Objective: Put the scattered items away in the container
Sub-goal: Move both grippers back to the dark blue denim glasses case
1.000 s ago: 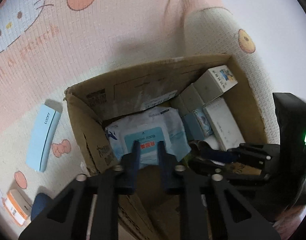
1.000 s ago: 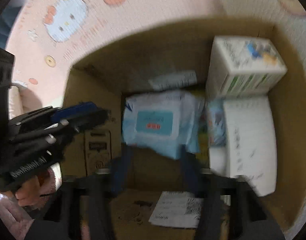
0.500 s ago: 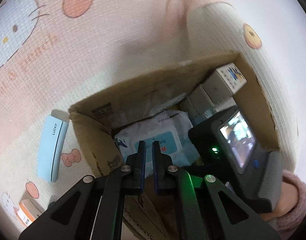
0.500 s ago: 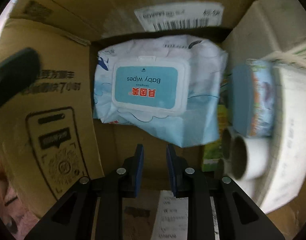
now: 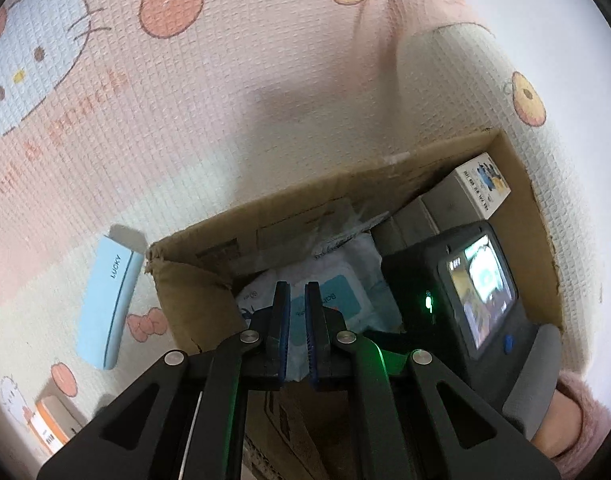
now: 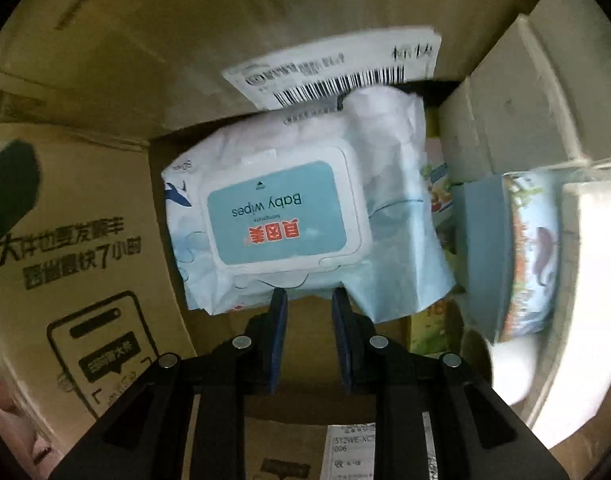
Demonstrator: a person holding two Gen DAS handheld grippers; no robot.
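Note:
A brown cardboard box [image 5: 193, 300] sits on the patterned mat. Inside it lies a pack of baby wipes [image 6: 289, 216], also seen past my left fingers [image 5: 345, 292]. My left gripper [image 5: 296, 286] hovers over the box's near-left corner, its fingers nearly together with nothing between them. My right gripper [image 6: 305, 294] is low inside the box, its fingers slightly apart and empty, tips at the near edge of the wipes pack. The right gripper's body with its lit screen [image 5: 477, 288] fills the box's right side in the left wrist view.
A light blue "LUCKY" case [image 5: 109, 300] lies on the mat left of the box. An orange and white box [image 5: 51, 428] lies at the lower left. White boxes [image 5: 481, 184] and a blue picture box [image 6: 517, 252] stand in the box's right side.
My right gripper has gone down into the box and narrowed its fingers, close to the wipes pack. My left gripper has closed its fingers and drawn back a little.

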